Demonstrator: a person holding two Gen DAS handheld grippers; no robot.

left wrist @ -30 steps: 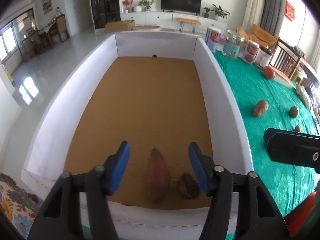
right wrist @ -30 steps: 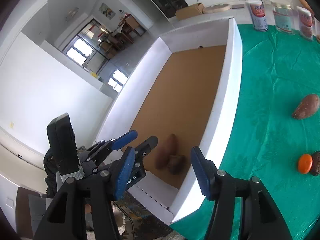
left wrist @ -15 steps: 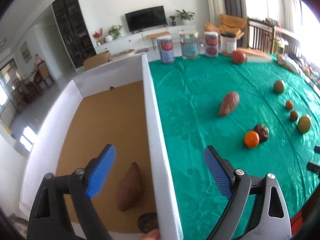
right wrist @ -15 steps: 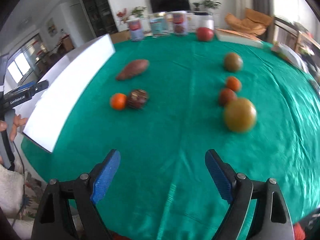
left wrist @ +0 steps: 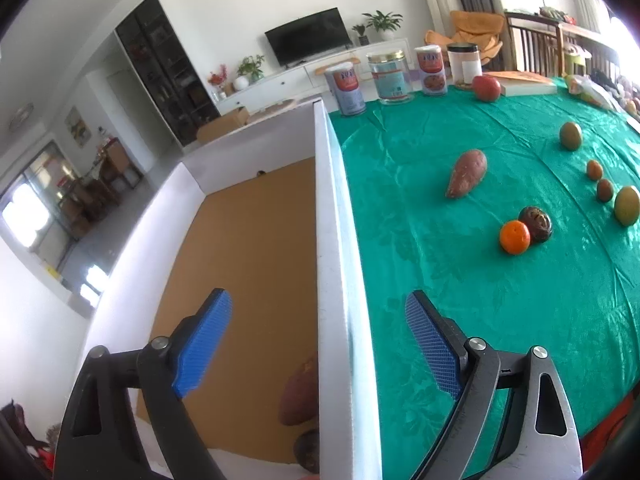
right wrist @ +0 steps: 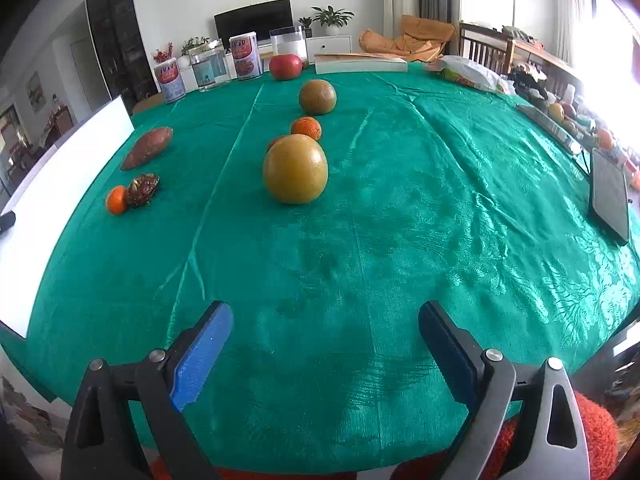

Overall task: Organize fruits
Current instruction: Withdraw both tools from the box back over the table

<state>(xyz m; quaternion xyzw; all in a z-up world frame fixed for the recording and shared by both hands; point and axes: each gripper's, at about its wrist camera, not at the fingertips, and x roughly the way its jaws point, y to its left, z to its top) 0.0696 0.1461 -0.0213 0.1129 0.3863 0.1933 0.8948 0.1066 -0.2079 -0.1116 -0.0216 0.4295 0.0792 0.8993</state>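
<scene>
My left gripper (left wrist: 316, 344) is open and empty, straddling the right wall of the white box (left wrist: 332, 240). Inside the box lie a sweet potato (left wrist: 298, 396) and a dark round fruit (left wrist: 308, 450). On the green cloth lie a sweet potato (left wrist: 466, 174), an orange (left wrist: 515, 237) and a dark fruit (left wrist: 536, 219). My right gripper (right wrist: 324, 350) is open and empty above the cloth. Ahead of it sits a yellow-green round fruit (right wrist: 295, 169), with a small orange (right wrist: 306, 128) and a greenish fruit (right wrist: 317, 97) behind.
Several tins and jars (right wrist: 208, 66) and a red apple (right wrist: 285, 67) stand at the table's far edge, next to a flat box (right wrist: 360, 63). A dark tablet (right wrist: 608, 196) and clutter lie at the right. The box's white wall (right wrist: 60, 160) is at the left.
My left gripper has swung right from over the box interior onto its right wall. My right gripper has turned from the box toward the fruits on the cloth and come closer to them.
</scene>
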